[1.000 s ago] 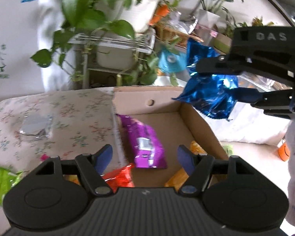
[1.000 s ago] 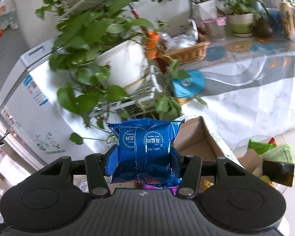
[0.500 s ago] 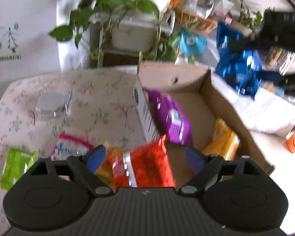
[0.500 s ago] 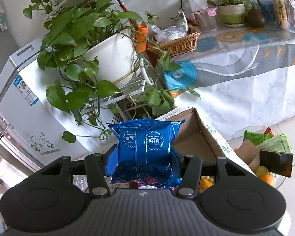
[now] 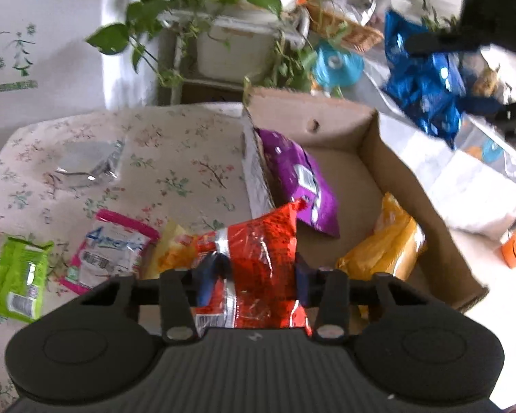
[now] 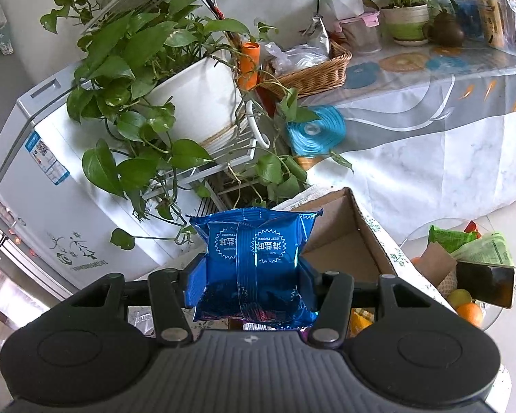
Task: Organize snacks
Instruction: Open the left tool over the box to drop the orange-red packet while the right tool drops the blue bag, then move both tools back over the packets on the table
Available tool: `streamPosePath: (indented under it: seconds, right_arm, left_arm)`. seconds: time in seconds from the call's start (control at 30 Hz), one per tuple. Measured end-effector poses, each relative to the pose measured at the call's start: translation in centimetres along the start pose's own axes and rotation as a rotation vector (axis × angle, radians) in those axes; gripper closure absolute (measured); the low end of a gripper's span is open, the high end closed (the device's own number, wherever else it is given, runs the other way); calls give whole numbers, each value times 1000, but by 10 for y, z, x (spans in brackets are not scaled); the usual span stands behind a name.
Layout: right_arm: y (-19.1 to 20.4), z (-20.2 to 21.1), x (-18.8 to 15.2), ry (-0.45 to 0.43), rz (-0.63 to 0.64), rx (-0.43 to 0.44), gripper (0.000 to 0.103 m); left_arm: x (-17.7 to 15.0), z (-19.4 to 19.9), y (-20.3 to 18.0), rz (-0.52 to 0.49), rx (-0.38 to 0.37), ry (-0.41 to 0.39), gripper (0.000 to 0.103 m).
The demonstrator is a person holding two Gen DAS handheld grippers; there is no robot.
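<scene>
Snacks: left gripper (image 5: pixel 254 277) pinches red packet (image 5: pixel 261 261), angled downward.

In the left wrist view we list: cardboard box (image 5: pixel 368 130) at centre right on the tablecloth (image 5: pixel 175 158), two snack packets (image 5: pixel 302 179) inside; three packets (image 5: pixel 113 251) lower left, a foil packet (image 5: pixel 86 165) above them; potted plant (image 5: pixel 223 38) behind.

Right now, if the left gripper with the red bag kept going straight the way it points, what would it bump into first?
Probably the purple snack packet lying in the brown cardboard box. The left gripper, shut on the red crinkly snack bag, points down that way, though depth is hard to judge.
</scene>
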State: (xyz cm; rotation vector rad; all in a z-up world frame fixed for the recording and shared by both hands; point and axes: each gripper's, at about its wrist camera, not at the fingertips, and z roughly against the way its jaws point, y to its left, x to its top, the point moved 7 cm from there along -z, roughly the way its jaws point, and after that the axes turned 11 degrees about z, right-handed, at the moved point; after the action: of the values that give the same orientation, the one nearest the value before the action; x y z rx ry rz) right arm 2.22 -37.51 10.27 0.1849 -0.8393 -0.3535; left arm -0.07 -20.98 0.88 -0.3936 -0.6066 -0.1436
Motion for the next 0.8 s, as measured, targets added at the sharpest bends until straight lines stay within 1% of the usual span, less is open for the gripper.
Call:
streamPosePath:
  seconds: [0.1,0.17,0.3,0.33,0.4,0.43,0.47,0.5,0.53,0.57,0.6,0.63,0.67,0.73,0.8]
  right_arm:
    - [-2,0,0,-1,-7,-2,43]
    - [-2,0,0,1,-11,-2,43]
    - [-2,-1,0,6,-9,-7,43]
    - [-2,-1,-1,8,-9,-9,43]
    - [-4,-2,-1,16,-10,-16,43]
    - [-5,-3,-2,20,-13,-20,42]
    - [-6,-3,-2,22,-20,-22,42]
    - [-7,-3,-3,21,-27,-24,41]
    - [-8,-3,-3,19,-35,-21,39]
    - [-10,-3,-3,21,-44,-19,38]
    - [-11,-2,-3,20,-52,-21,35]
    - [-12,-1,-3,16,-56,-24,32]
    - [-12,0,-2,9,-58,-25,30]
    - [-10,1,-2,3,-57,-24,22]
    - [-6,1,-2,2,-47,-10,19]
  left_arm:
    - [11,13,-3,-3,-18,-48,63]
    - [17,20,-6,2,-29,-67,63]
    - [35,30,-24,27,-95,-91,64]
    - [38,31,-29,31,-109,-94,64]
    - [43,30,-44,43,-165,-87,63]
    - [42,27,-51,42,-190,-75,60]
    - [41,23,-58,37,-199,-59,60]
    - [40,17,-63,27,-180,-50,53]
    - [40,14,-67,13,-177,-48,44]
    - [38,13,-72,-1,-191,-42,38]
    - [37,13,-74,-7,-198,-36,28]
    - [38,13,-74,-6,-193,-35,21]
    - [39,14,-73,-4,-186,-38,19]
    - [43,17,-67,-2,-182,-39,16]
    - [49,19,-57,2,-169,-29,12]
